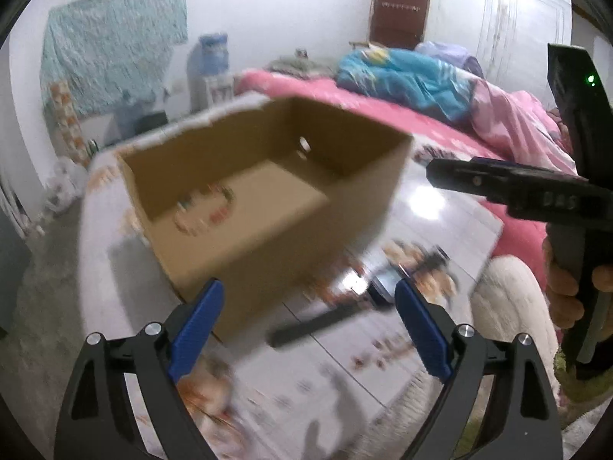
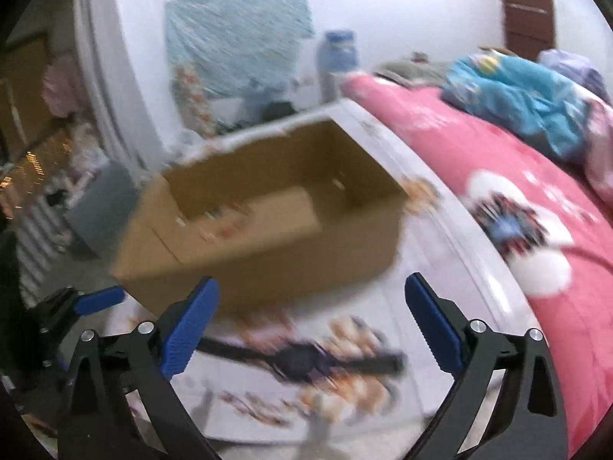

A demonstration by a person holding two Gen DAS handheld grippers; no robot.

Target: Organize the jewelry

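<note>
An open cardboard box (image 1: 268, 207) stands on a white flower-printed table (image 1: 440, 207); a beaded bracelet (image 1: 207, 211) lies on its floor. It also shows in the right wrist view (image 2: 268, 230), with blurred jewelry inside. A black wristwatch (image 2: 302, 358) lies flat on the table in front of the box, also seen blurred in the left wrist view (image 1: 345, 306). My left gripper (image 1: 306, 329) is open and empty above the table, near the box's front wall. My right gripper (image 2: 310, 329) is open and empty just above the watch. The right tool's body (image 1: 536, 191) appears at the right of the left view.
A bed with a pink cover (image 2: 517, 176) and blue bedding (image 1: 402, 73) runs along the table's right edge. A water dispenser (image 1: 212, 65) and a teal cloth (image 1: 115, 42) stand by the far wall. Both views are motion-blurred.
</note>
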